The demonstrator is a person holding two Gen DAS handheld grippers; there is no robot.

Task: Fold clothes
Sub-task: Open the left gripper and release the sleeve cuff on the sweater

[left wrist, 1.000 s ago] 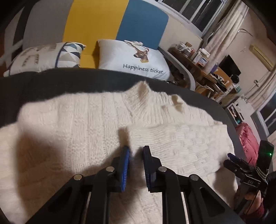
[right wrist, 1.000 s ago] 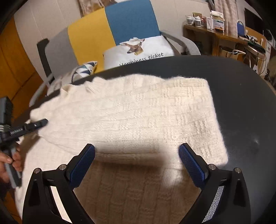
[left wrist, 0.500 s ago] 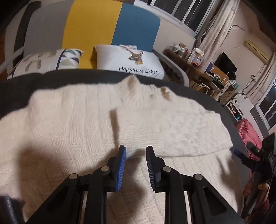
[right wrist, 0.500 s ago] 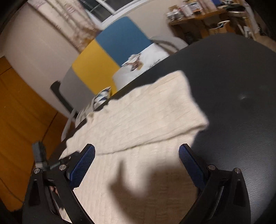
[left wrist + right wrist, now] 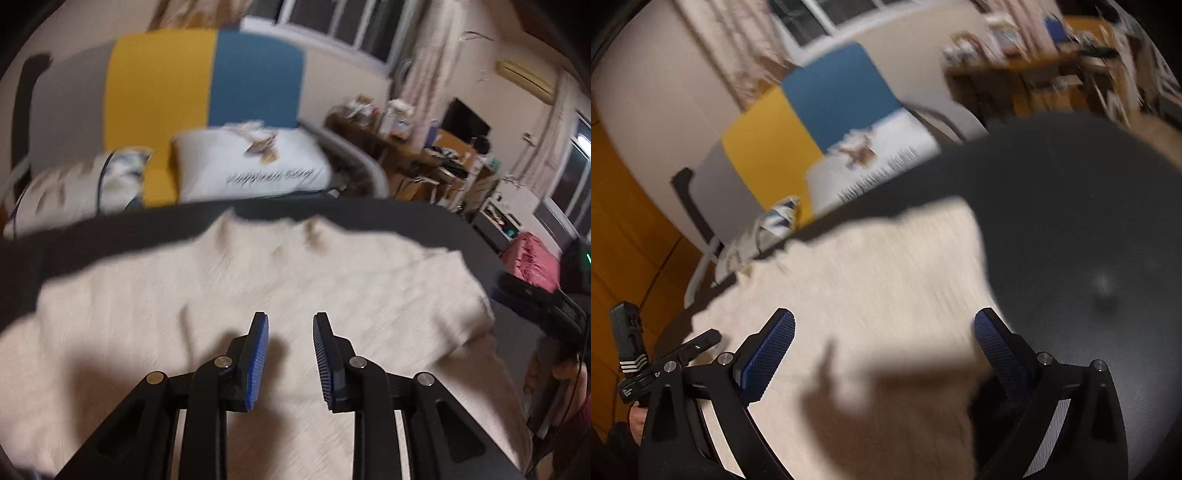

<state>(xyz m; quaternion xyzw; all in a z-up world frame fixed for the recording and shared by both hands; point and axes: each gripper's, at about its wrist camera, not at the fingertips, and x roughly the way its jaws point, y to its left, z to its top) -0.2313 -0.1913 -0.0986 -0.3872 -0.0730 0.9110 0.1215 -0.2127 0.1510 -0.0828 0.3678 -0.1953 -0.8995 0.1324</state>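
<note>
A cream knit sweater (image 5: pixel 332 280) lies spread on the round black table (image 5: pixel 92 240), with one sleeve folded across its body. My left gripper (image 5: pixel 290 320) hovers over the middle of the sweater. Its blue pads stand a little apart, with nothing between them. In the right wrist view the sweater (image 5: pixel 886 266) fills the centre. My right gripper (image 5: pixel 884 317) hangs above it with its jaws wide open and empty, near the folded sleeve's end. Both views are blurred by motion.
Behind the table stands a sofa with a grey, yellow and blue back (image 5: pixel 207 81) and a white deer pillow (image 5: pixel 251 170). A cluttered wooden desk (image 5: pixel 424 155) and a pink bundle (image 5: pixel 532 258) lie to the right. Bare black tabletop (image 5: pixel 1089 221) extends right of the sweater.
Both grippers have lifted and drawn back from the sweater, rolling as they went. The left jaws have spread slightly wider. The folded sleeve stays where it lay.
</note>
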